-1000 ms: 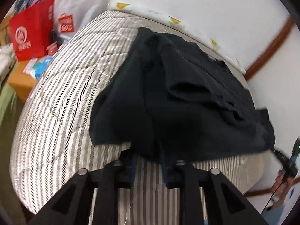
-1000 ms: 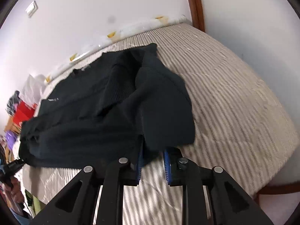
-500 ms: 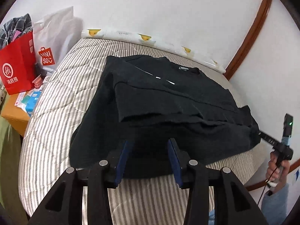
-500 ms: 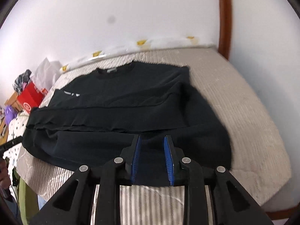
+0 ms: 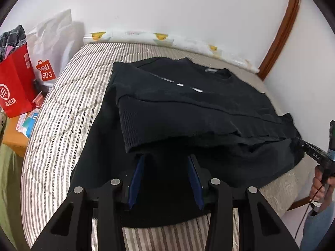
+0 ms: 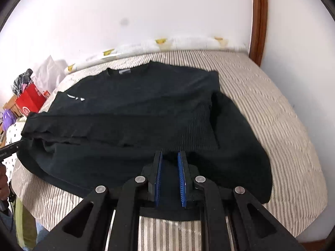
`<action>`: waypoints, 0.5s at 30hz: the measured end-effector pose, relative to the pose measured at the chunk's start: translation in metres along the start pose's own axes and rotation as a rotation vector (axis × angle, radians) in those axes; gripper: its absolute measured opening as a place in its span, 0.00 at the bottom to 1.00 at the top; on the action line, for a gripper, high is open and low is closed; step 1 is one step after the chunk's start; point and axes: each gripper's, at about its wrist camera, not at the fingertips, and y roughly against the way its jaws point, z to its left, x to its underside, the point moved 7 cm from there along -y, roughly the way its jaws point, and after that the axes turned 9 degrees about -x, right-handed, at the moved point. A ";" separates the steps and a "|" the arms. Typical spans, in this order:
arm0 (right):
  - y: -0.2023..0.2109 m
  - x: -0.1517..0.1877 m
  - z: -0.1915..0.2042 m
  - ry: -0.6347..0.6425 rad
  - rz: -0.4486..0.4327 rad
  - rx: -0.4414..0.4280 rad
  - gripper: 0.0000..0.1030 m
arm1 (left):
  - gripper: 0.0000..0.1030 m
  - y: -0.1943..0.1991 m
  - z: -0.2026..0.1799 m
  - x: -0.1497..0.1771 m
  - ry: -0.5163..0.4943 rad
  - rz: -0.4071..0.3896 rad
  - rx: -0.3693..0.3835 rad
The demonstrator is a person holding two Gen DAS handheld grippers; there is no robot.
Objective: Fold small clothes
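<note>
A black long-sleeved top (image 5: 188, 108) lies flat on the striped bed, collar toward the far wall, with both sleeves folded across its middle. It also shows in the right wrist view (image 6: 136, 115). My left gripper (image 5: 166, 159) is open and empty, its blue pads just in front of the folded sleeve edge, over the top's lower part. My right gripper (image 6: 170, 154) is open and empty, over the top's near hem, tips at the folded sleeve edge. The right gripper's tip (image 5: 309, 148) shows at the right side of the left wrist view.
The striped mattress (image 5: 67, 108) fills both views. A red paper bag (image 5: 14, 87) and a white Miniso bag (image 5: 50, 48) stand past the bed's left edge by a wooden nightstand (image 5: 14, 138). A white wall and brown door frame (image 6: 258, 21) lie behind.
Both grippers held sleeves a second ago, carried them across the top, then let go and opened. Since half a second ago both drew back slightly and the top lies still.
</note>
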 end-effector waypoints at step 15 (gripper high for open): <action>-0.039 -0.025 -0.026 -0.072 0.047 0.027 0.11 | 0.38 -0.024 -0.014 -0.044 -0.025 -0.029 0.007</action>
